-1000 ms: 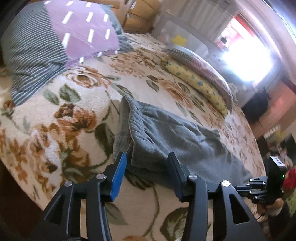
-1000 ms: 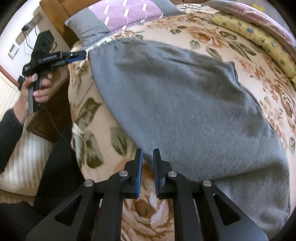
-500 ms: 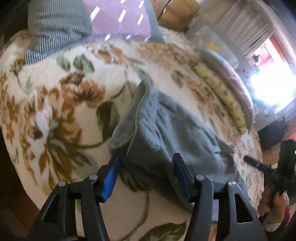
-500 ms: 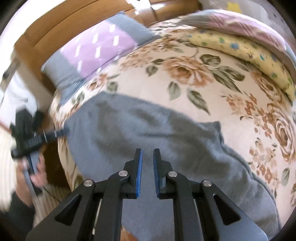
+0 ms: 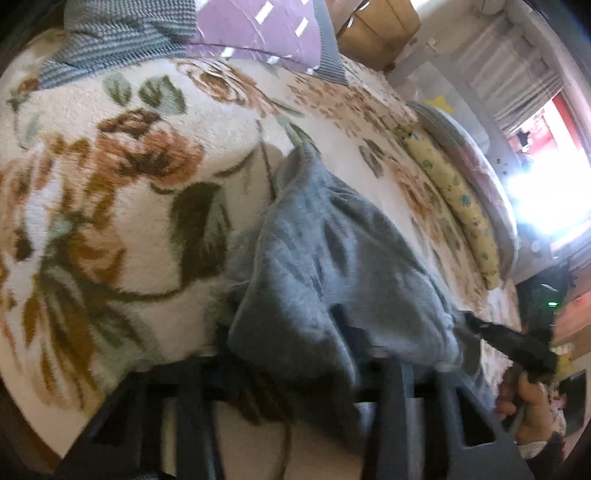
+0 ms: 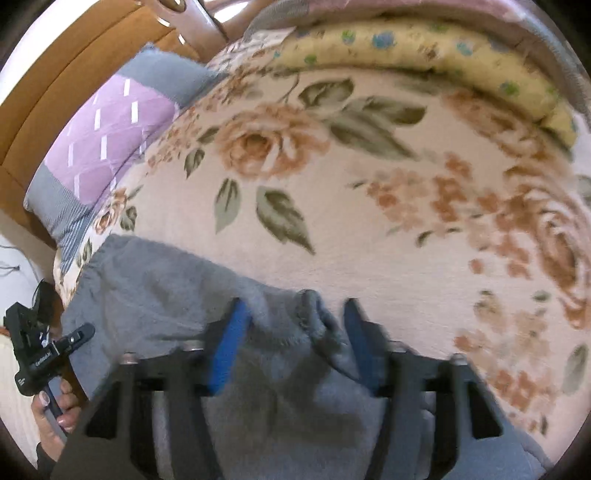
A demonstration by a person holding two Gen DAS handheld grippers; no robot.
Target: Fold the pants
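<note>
Both grippers have come down onto the grey fleece pants (image 5: pixel 332 266) since a second ago, when each hovered short of the cloth. These pants lie along the near edge of the floral plush bedspread (image 6: pixel 332 206), one end toward the purple-and-grey striped pillow (image 5: pixel 236 33) at the head corner.

On the left gripper (image 5: pixel 288 354), the jaws have just been closing, and a bunched fold of grey cloth fills the space between them and drapes over both fingers; the frame is blurred, so whether the pads press it cannot be told.

At the right gripper (image 6: pixel 295 343), the blue-padded fingers (image 6: pixel 229 343) stand apart around a gathered hem of the pants, which rises between them without visibly touching either pad. A long yellow patterned cushion (image 6: pixel 424 51) lies along the far edge.
</note>
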